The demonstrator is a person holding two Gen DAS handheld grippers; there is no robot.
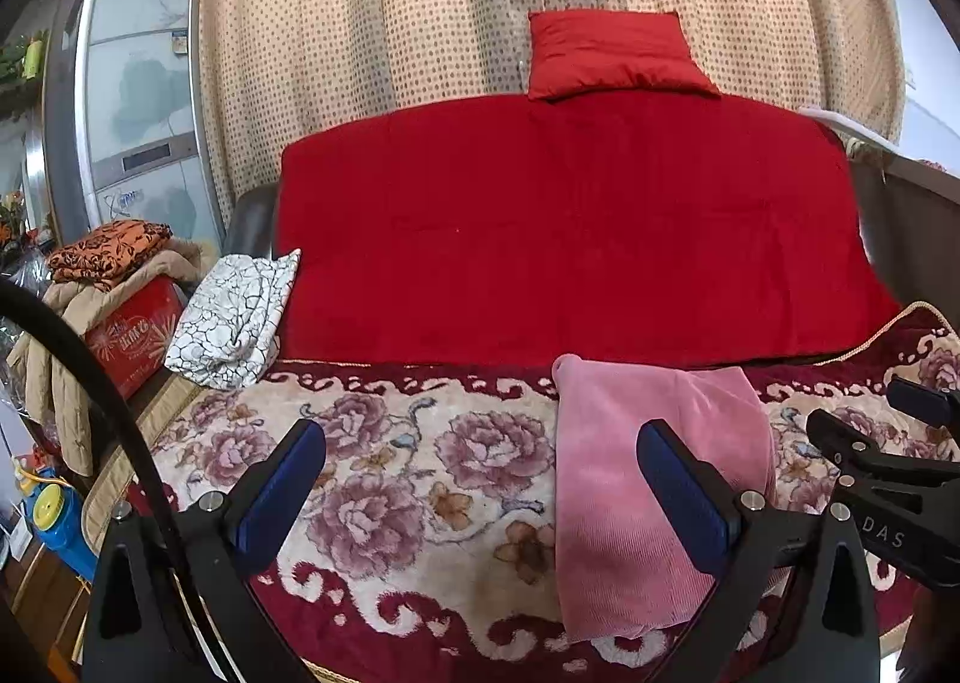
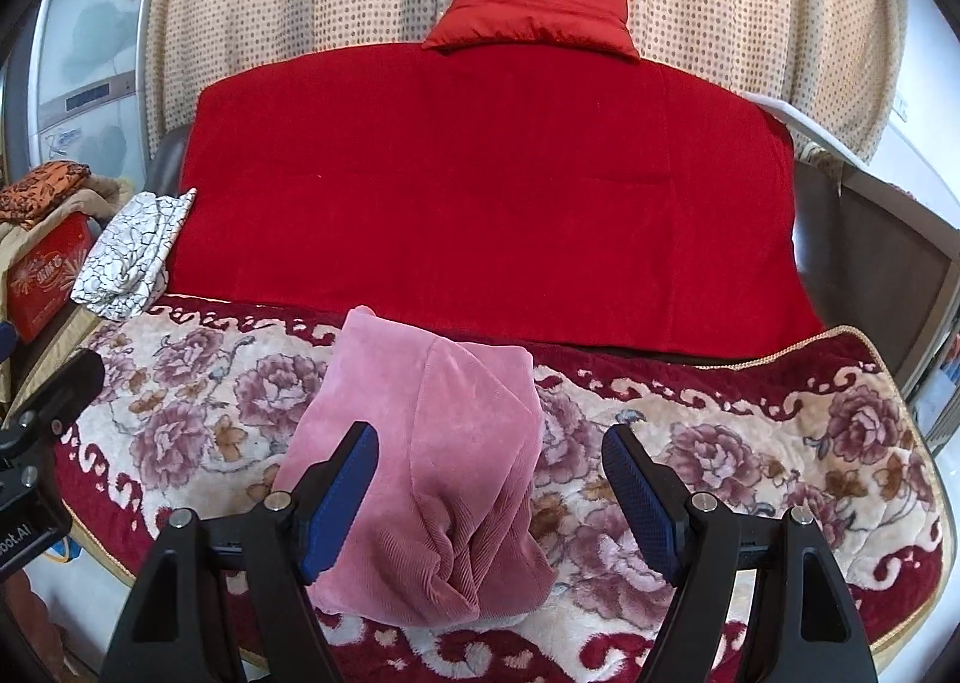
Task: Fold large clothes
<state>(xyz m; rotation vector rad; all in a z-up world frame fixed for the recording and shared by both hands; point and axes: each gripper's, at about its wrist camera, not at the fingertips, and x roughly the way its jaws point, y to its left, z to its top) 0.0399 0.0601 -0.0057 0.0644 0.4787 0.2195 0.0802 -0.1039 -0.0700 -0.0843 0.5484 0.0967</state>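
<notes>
Garment beneath spread right fingers

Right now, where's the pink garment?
The pink garment lies on the floral blanket, just in front of the red cover. In the right wrist view it sits mostly behind the left pad; in the left wrist view, by the right one.

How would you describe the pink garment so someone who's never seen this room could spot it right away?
Start at the big plain red blanket covering the back of the sofa, then drop to the cream-and-maroon floral plush blanket in front of it. The folded pink corduroy garment lies on that floral blanket near its middle. It is the only solid pink, ribbed item; the other loose cloth, a white crackle-patterned fabric, sits at the left edge.
</notes>
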